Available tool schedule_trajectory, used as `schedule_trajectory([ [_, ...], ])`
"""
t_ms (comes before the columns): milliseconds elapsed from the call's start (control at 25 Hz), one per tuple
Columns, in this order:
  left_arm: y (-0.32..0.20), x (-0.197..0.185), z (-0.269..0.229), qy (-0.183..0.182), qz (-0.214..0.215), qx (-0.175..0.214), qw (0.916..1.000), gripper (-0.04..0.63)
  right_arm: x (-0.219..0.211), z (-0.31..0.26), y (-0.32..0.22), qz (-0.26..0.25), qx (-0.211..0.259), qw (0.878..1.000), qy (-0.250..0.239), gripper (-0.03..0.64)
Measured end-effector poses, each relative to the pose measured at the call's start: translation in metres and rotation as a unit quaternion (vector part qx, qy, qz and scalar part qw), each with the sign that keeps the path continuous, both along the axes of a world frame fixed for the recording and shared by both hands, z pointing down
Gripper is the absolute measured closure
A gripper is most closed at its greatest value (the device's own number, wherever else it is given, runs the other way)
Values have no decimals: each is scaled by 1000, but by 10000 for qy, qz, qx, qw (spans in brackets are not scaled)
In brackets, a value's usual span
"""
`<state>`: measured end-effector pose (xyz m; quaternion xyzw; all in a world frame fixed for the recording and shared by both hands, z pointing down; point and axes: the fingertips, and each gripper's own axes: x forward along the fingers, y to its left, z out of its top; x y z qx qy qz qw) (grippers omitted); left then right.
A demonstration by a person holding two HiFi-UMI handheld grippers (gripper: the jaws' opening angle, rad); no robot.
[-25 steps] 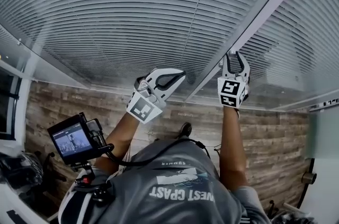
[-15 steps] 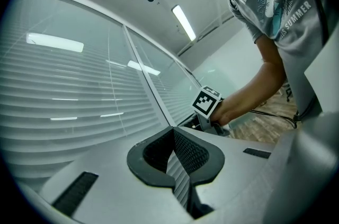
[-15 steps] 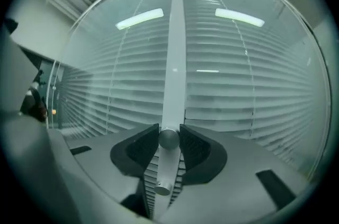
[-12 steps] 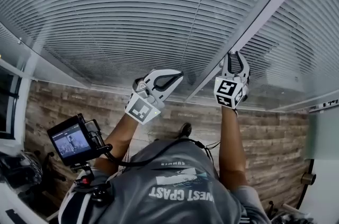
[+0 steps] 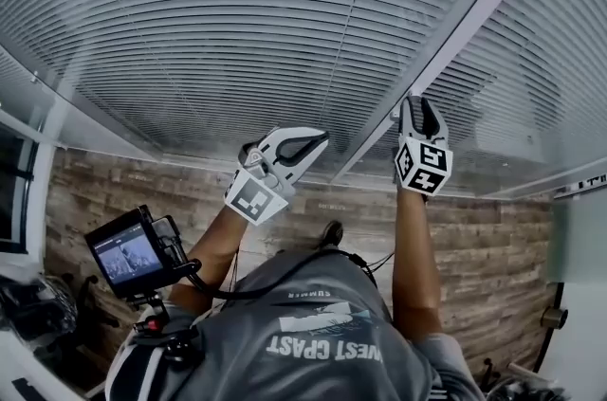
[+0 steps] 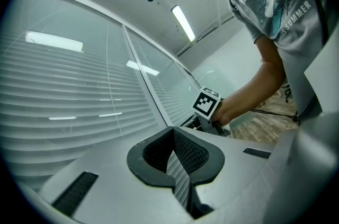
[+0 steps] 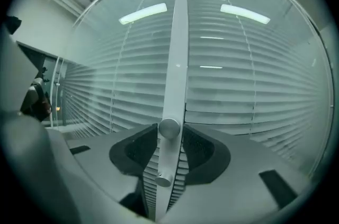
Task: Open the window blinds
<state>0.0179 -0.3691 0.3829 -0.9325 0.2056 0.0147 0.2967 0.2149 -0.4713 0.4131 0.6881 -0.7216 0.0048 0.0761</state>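
Observation:
White slatted blinds [image 5: 237, 20] hang shut behind glass panes, split by a grey upright frame post [image 5: 455, 29]. On that post [image 7: 177, 59] sits a small round knob [image 7: 169, 127], with a second stub [image 7: 163, 180] below it. My right gripper [image 5: 414, 102] reaches up to the post, and its jaws [image 7: 169, 130] close on the round knob from both sides. My left gripper [image 5: 321, 139] hangs to the left of the post, just short of the glass, pads [image 6: 183, 151] pressed together with nothing between them. The right gripper's marker cube [image 6: 211, 102] shows in the left gripper view.
A small monitor on a rig [image 5: 128, 252] hangs at the person's left side. Wood-plank floor [image 5: 493, 257] lies below, and the person's grey-shirted torso [image 5: 313, 333] fills the lower middle. More blinds continue right of the post [image 5: 550, 58].
The right gripper has rolled at the wrist on the knob, its marker cube turning and shifting slightly right. The left gripper has stayed where it was.

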Motion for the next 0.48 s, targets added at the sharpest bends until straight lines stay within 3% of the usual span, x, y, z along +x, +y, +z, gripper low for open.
schedule_trajectory([
  [160, -4, 1, -1, -13, -38, -60, 10000, 595, 5, -5, -10, 40, 43, 9993, -365, 500],
  [240, -4, 0, 0, -13, -40, -65, 10000, 595, 4, -6, -11, 60, 85, 9995, -305, 500],
  [320, -3, -1, 3, -5, -35, -58, 10000, 595, 0, -3, -9, 110, 97, 9979, 637, 500],
  [360, -2, -2, 5, -5, -30, -53, 10000, 595, -4, -1, -8, 158, 60, 9878, 1546, 500],
  [400, -1, -2, 6, -5, -21, -49, 10000, 595, -8, 2, -7, 227, -19, 9636, 2665, 500],
  [480, 2, -1, 9, 2, 14, -56, 10000, 595, -15, 8, -6, 331, -197, 8780, 4771, 500],
])
